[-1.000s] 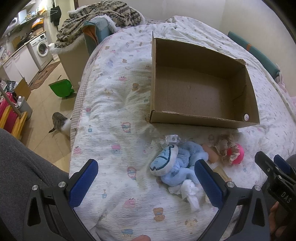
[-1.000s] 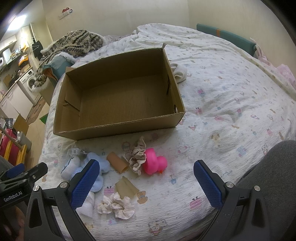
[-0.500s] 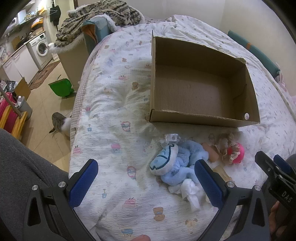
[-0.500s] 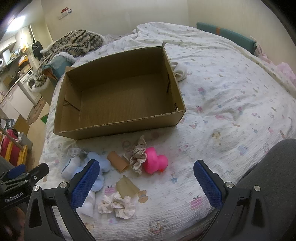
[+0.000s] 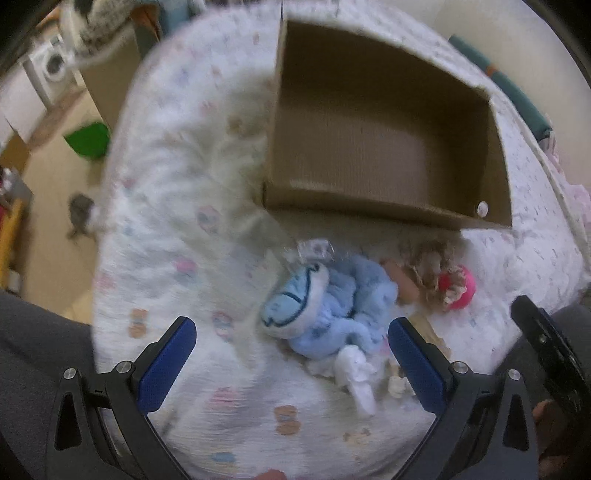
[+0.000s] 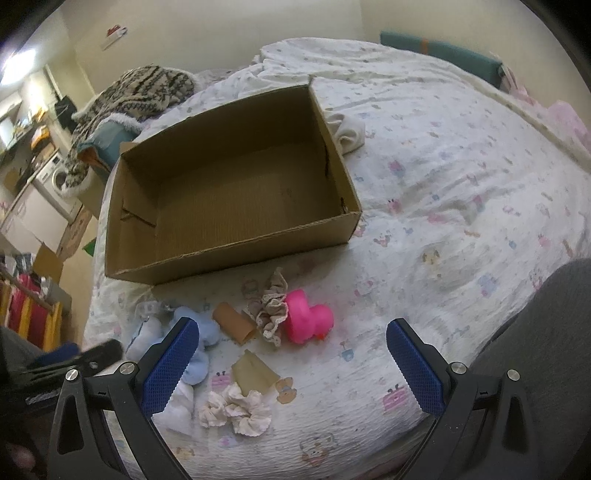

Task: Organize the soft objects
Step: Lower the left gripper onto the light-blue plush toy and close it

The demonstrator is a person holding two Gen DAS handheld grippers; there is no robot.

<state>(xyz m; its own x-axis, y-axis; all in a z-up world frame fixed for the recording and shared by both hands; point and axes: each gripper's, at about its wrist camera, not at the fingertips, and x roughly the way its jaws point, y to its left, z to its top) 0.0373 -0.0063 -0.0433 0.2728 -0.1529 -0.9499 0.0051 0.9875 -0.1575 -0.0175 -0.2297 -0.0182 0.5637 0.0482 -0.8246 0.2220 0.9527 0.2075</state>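
While spread, both tools empty

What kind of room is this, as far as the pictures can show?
Probably a bedroom in a small home. The work surface is a bed with a printed quilt, a knitted blanket is heaped at its far end, and a washing machine stands in an adjoining area.

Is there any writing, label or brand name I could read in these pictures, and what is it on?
No text can be read here.
Wall sticker: red and white, too small to read.
Left gripper: a faint pale mark on its side, too blurred to read.
Cardboard box: no print shows.
Bedsheet: cartoon pictures only, no letters that I can make out.
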